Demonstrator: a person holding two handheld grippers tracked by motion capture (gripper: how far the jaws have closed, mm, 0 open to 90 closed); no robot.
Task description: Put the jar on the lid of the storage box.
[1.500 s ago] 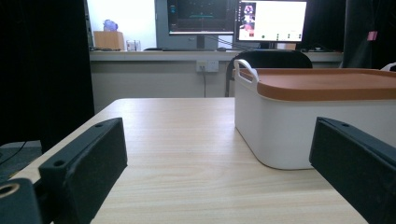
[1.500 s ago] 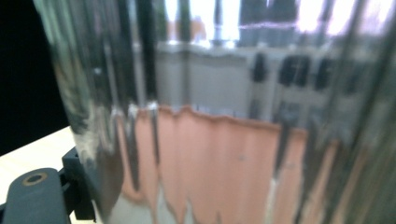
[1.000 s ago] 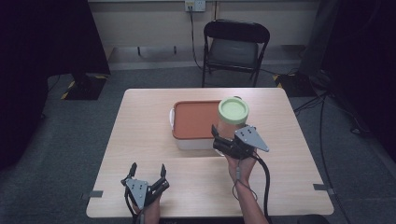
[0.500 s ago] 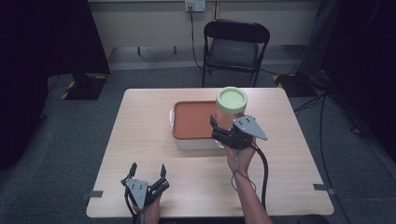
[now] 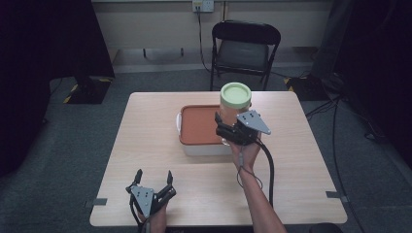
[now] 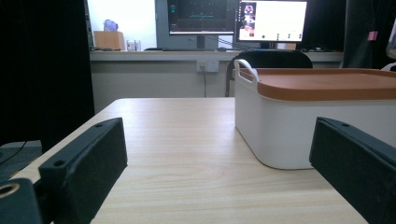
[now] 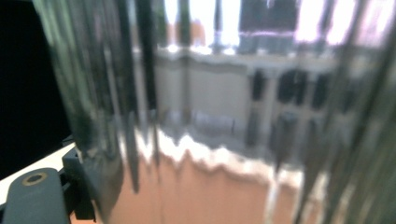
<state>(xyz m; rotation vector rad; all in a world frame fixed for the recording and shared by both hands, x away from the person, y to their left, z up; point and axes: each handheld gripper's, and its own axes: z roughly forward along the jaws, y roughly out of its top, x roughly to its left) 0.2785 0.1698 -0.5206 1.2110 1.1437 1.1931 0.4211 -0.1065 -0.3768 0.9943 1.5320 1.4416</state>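
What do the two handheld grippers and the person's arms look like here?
Both the left gripper and right gripper are black with two flat rectangular jaws and a grey three-cornered plate on top. A black cable trails from the right one. The forearms are bare, with no sleeves in view.

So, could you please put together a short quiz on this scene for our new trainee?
1. True or false: the left gripper is closed on the white box.
2. Multiple choice: what colour is the lid of the clear jar that the right gripper holds? A) pale green B) red C) black
3. Fill in: the white box carries an ______ lid.

Key
1. False: its jaws stand open and apart from the box, near the front edge of the table.
2. A: the jar's cap is pale green, and the jar is held above the box's right end.
3. Orange.
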